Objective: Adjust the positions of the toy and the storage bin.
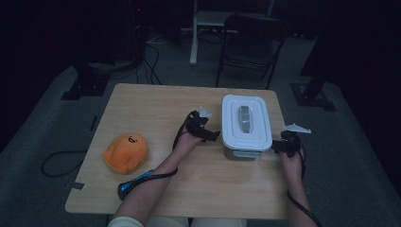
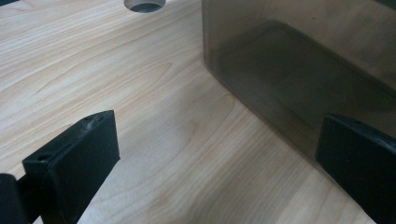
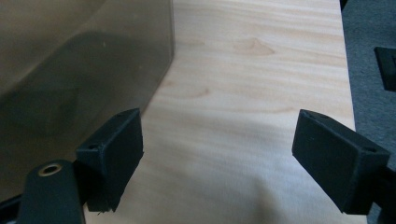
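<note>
At the table's (image 1: 156, 101) three o'clock side, I flank the lidded container (image 1: 246, 124) with left gripper (image 1: 204, 128) and right gripper (image 1: 286, 143), fingers spread, seemingly to lift it.

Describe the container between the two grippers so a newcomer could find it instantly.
Start at the wooden table and look to its right half, between the left gripper and the right gripper. The container stands there: a smoky translucent box under a white lid, unlike the soft orange plush toy at left.
</note>
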A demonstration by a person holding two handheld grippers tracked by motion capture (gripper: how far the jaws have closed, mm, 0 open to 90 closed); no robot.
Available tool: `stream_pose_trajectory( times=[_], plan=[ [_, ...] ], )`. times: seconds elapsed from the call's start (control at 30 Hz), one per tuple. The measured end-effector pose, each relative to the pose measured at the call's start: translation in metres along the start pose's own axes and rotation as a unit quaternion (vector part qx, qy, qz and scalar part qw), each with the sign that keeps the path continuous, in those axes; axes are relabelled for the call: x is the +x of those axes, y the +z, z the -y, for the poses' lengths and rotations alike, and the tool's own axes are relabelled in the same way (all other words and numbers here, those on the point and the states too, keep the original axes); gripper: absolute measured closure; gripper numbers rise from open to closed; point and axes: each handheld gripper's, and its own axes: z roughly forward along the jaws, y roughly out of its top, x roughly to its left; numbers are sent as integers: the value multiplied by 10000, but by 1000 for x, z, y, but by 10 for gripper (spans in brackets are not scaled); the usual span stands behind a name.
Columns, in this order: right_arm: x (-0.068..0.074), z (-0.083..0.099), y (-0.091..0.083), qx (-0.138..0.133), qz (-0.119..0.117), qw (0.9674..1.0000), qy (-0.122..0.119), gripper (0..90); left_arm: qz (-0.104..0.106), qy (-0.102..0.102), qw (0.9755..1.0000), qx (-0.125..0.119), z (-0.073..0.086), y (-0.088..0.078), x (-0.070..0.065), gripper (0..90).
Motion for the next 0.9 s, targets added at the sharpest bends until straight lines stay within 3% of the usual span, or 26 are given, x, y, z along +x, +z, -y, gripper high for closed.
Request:
stream_pose_trajectory(
  times=[0.07,0.3,0.4,0.9],
  plan=[
    [0,-4,4,20,-5,10000,15,160,-77,115,9999,88,-2,4,0,4],
    [5,-9,16,107,-88,9999,-56,180,-72,48,10000,31,-9,8,-3,4],
    [5,-9,17,53,-223,9997,-28,210,-32,8,10000,54,-9,9,-2,4],
    [17,-12,17,49,-233,9993,-276,273,-203,194,9995,148,-9,-3,-3,4]
  ],
)
